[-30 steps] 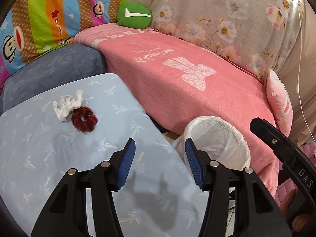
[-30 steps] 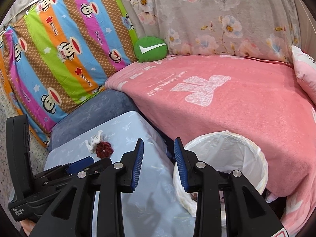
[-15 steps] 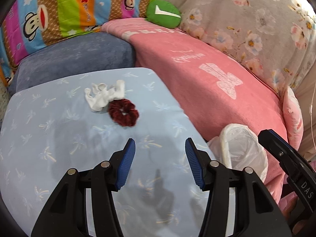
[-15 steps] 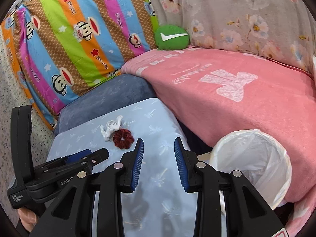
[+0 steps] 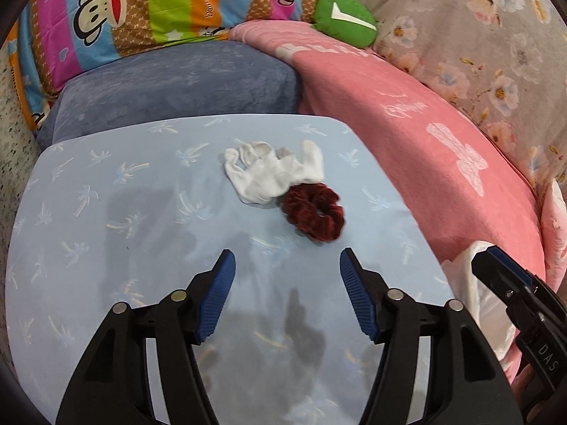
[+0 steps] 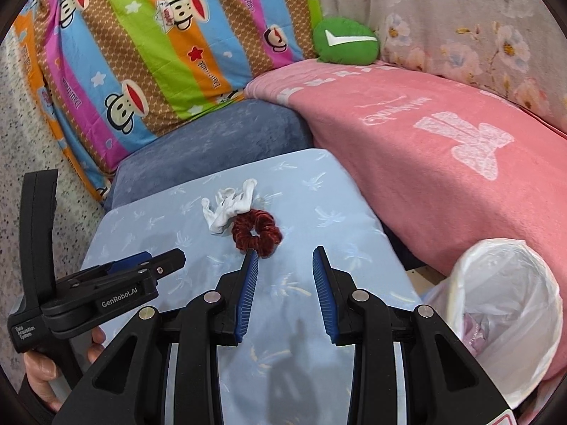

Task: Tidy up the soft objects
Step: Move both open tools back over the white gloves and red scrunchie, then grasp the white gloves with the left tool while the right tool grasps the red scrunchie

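Both grippers above the surface, empty.

The sock (image 5: pixel 273 173) touches the scrunchie (image 5: pixel 313 211) on the blue surface (image 5: pixel 106 233). Left gripper (image 5: pixel 287 272), just short of the scrunchie, is opening its fingers, nothing between; right gripper (image 6: pixel 285 265) is parted, empty, beside the scrunchie. Bin (image 6: pixel 514 318) sits right of the scrunchie.

Both my cams sit just behind the jaws, fisheye, pitched steeply down and forward over the blue palm-print surface (image 5: pixel 106 212). Left wrist view is closer in: white sock (image 5: pixel 273 173) and dark red scrunchie (image 5: pixel 313 210) sit mid-frame, large. Right wrist view looks from further back and to the right, same pair smaller (image 6: pixel 230 205) (image 6: pixel 257 233), and takes in the white-lined bin (image 6: pixel 506 304) at lower right. Shared: the blue surface, sock, scrunchie, pink blanket (image 5: pixel 425 134), green cushion (image 6: pixel 345 40). Each view catches the other gripper at its edge.
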`<state>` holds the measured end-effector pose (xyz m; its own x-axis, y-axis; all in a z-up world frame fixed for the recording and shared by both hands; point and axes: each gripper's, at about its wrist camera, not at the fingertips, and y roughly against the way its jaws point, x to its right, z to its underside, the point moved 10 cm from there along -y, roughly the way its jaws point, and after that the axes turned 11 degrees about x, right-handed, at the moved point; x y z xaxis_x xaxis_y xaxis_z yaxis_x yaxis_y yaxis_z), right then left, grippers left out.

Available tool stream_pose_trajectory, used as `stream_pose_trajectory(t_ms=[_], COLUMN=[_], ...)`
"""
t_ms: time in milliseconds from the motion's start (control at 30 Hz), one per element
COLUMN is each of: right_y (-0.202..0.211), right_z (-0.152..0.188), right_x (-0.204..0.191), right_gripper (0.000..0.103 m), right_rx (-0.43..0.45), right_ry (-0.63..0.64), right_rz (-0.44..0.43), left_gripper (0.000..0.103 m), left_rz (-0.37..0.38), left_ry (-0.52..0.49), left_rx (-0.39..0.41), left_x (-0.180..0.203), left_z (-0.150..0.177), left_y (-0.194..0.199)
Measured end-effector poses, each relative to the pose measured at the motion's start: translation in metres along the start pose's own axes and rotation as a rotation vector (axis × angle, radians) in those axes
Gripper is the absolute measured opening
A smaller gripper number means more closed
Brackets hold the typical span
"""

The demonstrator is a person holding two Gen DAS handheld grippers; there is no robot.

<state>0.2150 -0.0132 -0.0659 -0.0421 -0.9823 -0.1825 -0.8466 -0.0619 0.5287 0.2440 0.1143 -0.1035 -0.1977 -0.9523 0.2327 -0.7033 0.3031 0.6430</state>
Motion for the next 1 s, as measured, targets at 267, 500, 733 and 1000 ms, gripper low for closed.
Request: stream_pose_trajectory(t_ms=[267,500,733,1000], right_y=[-0.072,-0.127,-0.168,-0.187], right_z=[0.009,0.014,0.025,0.044], right_x=[-0.020,-0.024,-0.022,-0.022], right_gripper=[0.034,0.034,0.034,0.034], right_rx=[-0.067,-0.107,-0.151,-0.181], right_ry=[0.005,0.008,0.003,-0.011], right_rz=[-0.014,-0.014,-0.013,-0.033], left_gripper=[0.063,0.063,0.063,0.043], left_rz=[-0.015,-0.002,0.023,0.071], left_ry=[0.007,0.016,0.034,0.041], left_rx=[-0.028,-0.057,-0.080,-0.087], left_x=[-0.022,-0.024,-0.024,-0.021], left_z=[-0.017,-0.027,-0.025,-0.016], left_y=[-0.044,-0.087,-0.115,-0.121])
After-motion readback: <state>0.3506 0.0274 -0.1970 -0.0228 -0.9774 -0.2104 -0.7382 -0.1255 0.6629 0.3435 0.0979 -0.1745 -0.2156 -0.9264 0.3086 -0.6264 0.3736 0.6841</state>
